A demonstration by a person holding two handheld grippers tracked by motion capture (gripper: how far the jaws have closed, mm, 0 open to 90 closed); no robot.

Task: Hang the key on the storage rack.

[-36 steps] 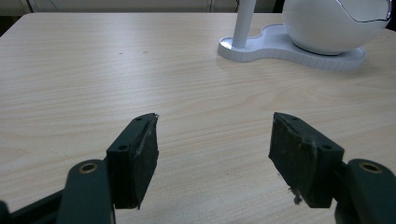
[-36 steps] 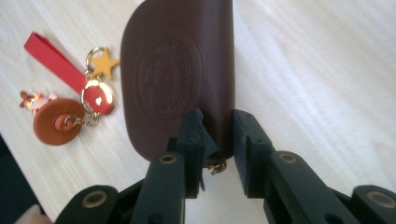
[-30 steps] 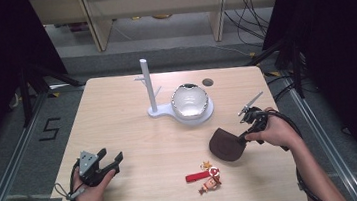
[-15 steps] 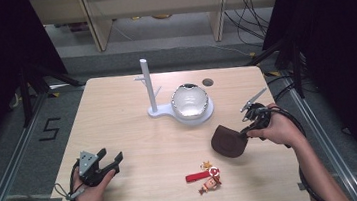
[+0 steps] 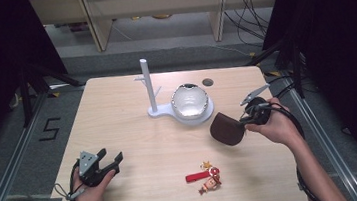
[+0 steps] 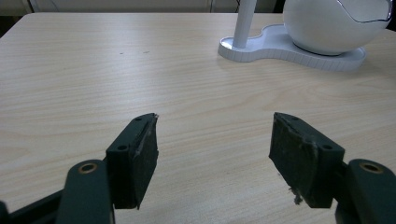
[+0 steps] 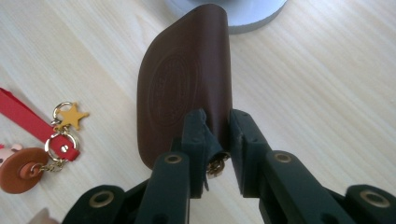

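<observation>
A brown leather pouch [image 5: 227,129] [image 7: 189,84] hangs off the table at the right, pinched at one end by my right gripper [image 5: 245,119] [image 7: 218,125], which is shut on it. A small metal ring shows between the jaws. A white stand [image 5: 151,87] with an upright post and a white ball-shaped dish [image 5: 189,102] [image 6: 334,23] sits at the table's middle back. My left gripper [image 5: 113,158] [image 6: 212,156] rests near the front left corner, open, with bare tabletop between its jaws.
A keychain with a red strap, a gold star and a small figure [image 5: 205,176] [image 7: 44,140] lies near the front edge. A small dark round spot [image 5: 207,82] marks the table behind the stand. Dark shelving and cables surround the wooden table [image 5: 118,117].
My right gripper has lifted the brown pouch up off the table and slightly toward the back. The left gripper has stayed where it was.
</observation>
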